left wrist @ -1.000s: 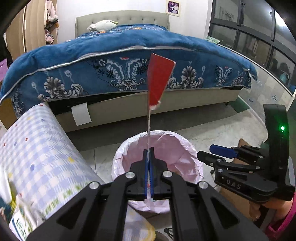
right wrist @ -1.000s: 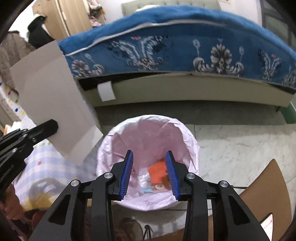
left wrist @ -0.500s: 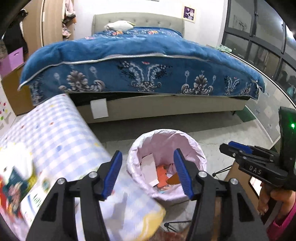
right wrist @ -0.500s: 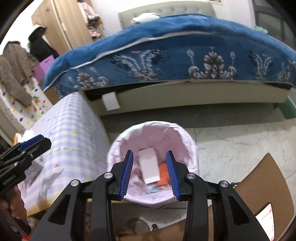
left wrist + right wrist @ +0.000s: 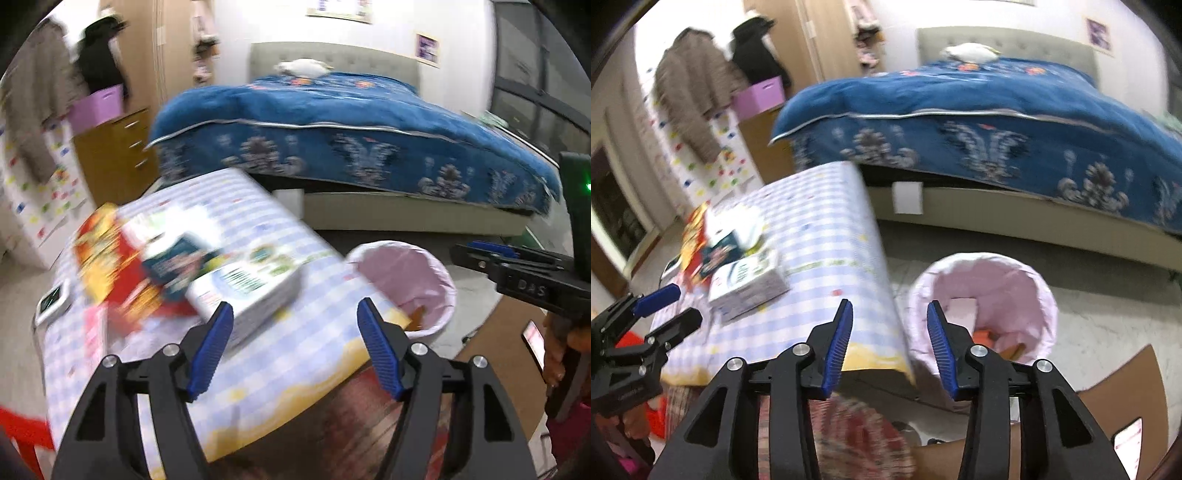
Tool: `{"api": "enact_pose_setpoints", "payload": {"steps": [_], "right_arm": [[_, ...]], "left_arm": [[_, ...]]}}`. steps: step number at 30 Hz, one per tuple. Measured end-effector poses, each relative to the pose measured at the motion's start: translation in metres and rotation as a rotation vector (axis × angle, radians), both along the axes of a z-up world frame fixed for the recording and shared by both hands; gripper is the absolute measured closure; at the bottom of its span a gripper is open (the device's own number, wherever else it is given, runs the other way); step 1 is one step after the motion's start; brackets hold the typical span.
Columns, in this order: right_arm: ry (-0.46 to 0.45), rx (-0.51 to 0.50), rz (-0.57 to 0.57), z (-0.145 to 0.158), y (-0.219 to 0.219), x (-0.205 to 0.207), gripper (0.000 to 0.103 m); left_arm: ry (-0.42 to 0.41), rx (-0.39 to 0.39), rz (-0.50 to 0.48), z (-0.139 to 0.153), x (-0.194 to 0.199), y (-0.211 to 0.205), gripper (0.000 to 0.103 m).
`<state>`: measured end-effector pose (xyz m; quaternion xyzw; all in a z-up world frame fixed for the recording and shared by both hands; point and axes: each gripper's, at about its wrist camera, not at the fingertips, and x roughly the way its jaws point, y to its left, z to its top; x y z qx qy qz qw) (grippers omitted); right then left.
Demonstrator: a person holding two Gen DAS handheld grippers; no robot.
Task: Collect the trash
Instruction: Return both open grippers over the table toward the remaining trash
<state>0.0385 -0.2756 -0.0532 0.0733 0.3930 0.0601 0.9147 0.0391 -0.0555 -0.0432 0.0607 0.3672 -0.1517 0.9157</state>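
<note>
A bin with a pink liner (image 5: pixel 402 284) (image 5: pixel 986 299) stands on the floor beside the checked-cloth table (image 5: pixel 258 332) (image 5: pixel 820 236); a white card and orange scraps lie inside it. On the table are a white box (image 5: pixel 247 291) (image 5: pixel 746 284), a dark blue packet (image 5: pixel 177 264) (image 5: pixel 718 253) and a red-yellow wrapper (image 5: pixel 107 266). My left gripper (image 5: pixel 295 347) is open and empty over the table edge, near the white box. My right gripper (image 5: pixel 888 345) is open and empty between table edge and bin.
A bed with a blue quilt (image 5: pixel 351 129) fills the back. A wooden dresser with a purple box (image 5: pixel 98 107) stands at the left. A brown chair seat (image 5: pixel 1108 406) sits at the lower right. A small device (image 5: pixel 51 301) lies on the table's left edge.
My left gripper let go of the red and white card into the bin and opened, then swung left over the table. My right gripper also turned left, staying open.
</note>
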Motion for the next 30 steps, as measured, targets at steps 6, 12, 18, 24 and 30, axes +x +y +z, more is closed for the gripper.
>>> {"api": "enact_pose_setpoints", "payload": {"steps": [6,12,18,24,30], "right_arm": [[0.005,-0.036,0.104,0.006,0.051,0.004,0.044],[0.008,-0.062,0.163,0.008,0.081,0.006,0.042],[0.023,-0.076,0.167,0.005,0.084,0.007,0.04],[0.042,-0.066,0.141,-0.003,0.074,0.009,0.04],[0.056,-0.047,0.136,-0.011,0.067,0.012,0.04]], "left_arm": [[0.004,0.013,0.196,-0.011,-0.008,0.075,0.019],[0.066,0.005,0.282,-0.036,-0.004,0.108,0.016],[0.074,0.023,0.255,-0.051,0.006,0.092,0.015],[0.085,0.085,0.292,-0.067,0.028,0.077,0.015],[0.079,0.121,0.316,-0.077,0.039,0.073,0.009]]}}
